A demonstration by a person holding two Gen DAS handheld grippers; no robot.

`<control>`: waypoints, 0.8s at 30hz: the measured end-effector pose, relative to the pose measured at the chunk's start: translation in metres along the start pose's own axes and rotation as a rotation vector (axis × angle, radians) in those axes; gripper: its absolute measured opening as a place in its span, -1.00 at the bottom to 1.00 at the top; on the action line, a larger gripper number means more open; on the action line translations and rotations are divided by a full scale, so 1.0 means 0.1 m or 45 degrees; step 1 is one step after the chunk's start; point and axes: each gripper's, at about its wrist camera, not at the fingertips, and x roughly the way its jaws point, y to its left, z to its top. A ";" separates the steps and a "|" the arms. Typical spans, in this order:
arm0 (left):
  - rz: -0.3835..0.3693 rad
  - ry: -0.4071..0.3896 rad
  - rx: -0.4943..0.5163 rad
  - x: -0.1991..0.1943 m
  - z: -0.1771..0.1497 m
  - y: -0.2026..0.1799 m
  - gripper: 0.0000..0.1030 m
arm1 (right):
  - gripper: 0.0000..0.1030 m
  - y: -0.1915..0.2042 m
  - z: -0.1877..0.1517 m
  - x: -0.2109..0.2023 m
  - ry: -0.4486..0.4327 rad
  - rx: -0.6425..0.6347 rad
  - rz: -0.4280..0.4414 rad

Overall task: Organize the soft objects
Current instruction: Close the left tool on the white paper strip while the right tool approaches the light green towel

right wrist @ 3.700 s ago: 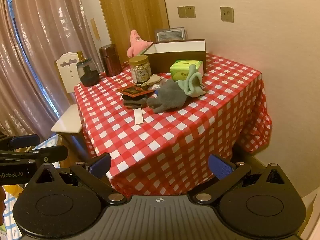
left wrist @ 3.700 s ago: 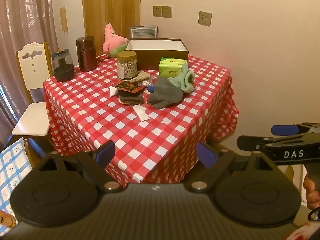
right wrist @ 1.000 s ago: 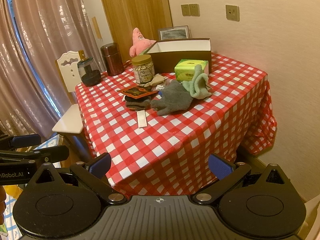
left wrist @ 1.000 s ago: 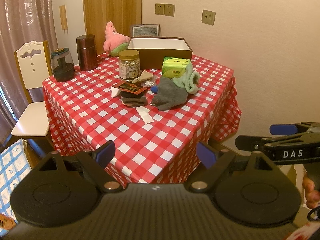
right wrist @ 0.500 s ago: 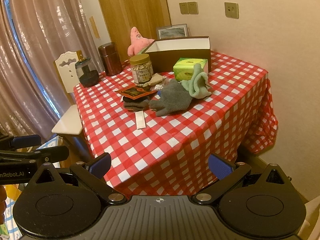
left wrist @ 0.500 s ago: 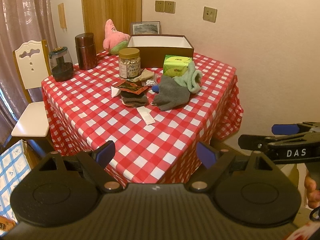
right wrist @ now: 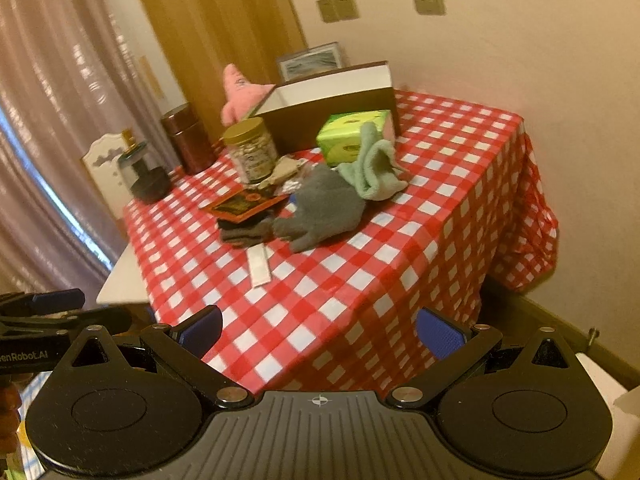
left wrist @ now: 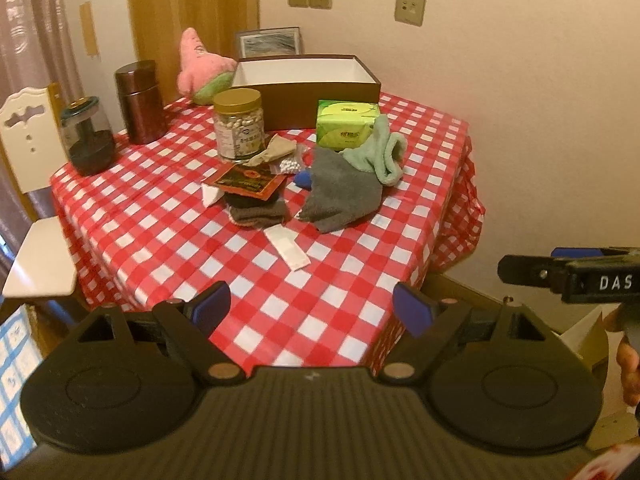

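A grey cloth (left wrist: 340, 196) (right wrist: 324, 210) lies in the middle of the red checked table (left wrist: 256, 280) (right wrist: 360, 288). A mint green cloth (left wrist: 380, 152) (right wrist: 374, 168) rests on its far edge. A dark folded cloth (left wrist: 258, 210) (right wrist: 244, 232) lies to the left under a red packet (left wrist: 248, 179). A pink plush star (left wrist: 200, 68) (right wrist: 242, 94) leans beside an open brown box (left wrist: 308, 84) (right wrist: 328, 106) at the back. My left gripper (left wrist: 312, 314) and right gripper (right wrist: 320, 332) are both open and empty, short of the table's near edge.
A gold-lidded jar (left wrist: 239, 126), a brown canister (left wrist: 140, 102), a dark glass jar (left wrist: 86, 142), a green tissue pack (left wrist: 346, 122) and a white strip (left wrist: 286, 248) stand on the table. A white chair (left wrist: 28, 216) is at the left. The wall is to the right.
Both grippers have moved closer to the table and a little higher. The right view has tilted. Nothing on the table has moved.
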 end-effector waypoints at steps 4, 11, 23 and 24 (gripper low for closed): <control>-0.027 0.002 0.059 0.21 0.11 0.10 0.69 | 1.00 -0.07 0.10 0.16 0.002 0.081 -0.015; -0.049 0.046 0.067 0.56 0.23 0.31 0.61 | 0.87 0.00 0.14 0.44 0.011 0.113 -0.057; 0.015 0.120 -0.013 1.22 0.36 0.36 0.45 | 0.79 -0.14 0.50 1.00 0.078 -0.011 -0.043; 0.031 0.127 -0.026 1.30 0.36 0.34 0.43 | 0.78 -0.17 0.55 1.08 0.090 -0.023 -0.029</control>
